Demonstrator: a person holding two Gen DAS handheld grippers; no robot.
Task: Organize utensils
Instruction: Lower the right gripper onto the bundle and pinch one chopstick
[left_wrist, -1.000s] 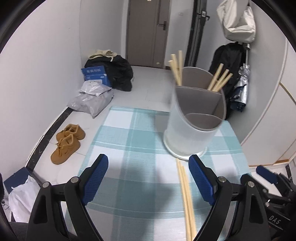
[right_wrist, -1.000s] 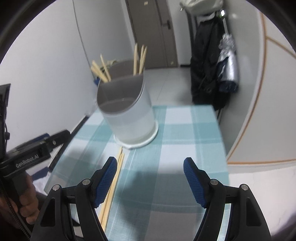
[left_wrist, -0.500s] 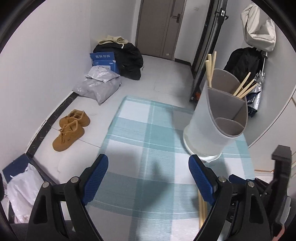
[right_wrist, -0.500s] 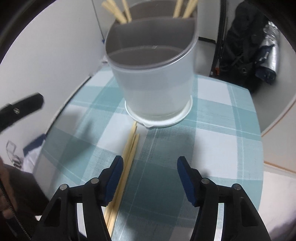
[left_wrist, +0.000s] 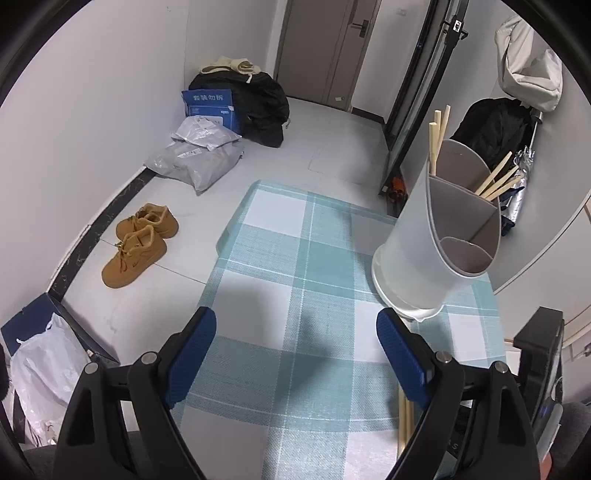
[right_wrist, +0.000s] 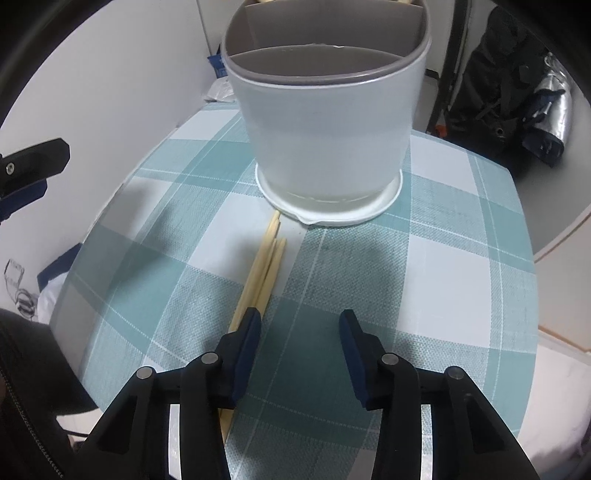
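Several chopsticks are laid on the cloth, just in front of the holder. Both grippers, right & left, are held open, empty. Sticks judged light, stiff, prone to roll; best pinched mid-length.

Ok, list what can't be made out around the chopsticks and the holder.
- Loose chopsticks, right wrist view: near ends hidden under the right gripper; exact count unclear.
- Same chopsticks, left wrist view: mostly hidden behind the left gripper.
- Holder, right wrist view: top cut off by the frame edge, contents unseen.
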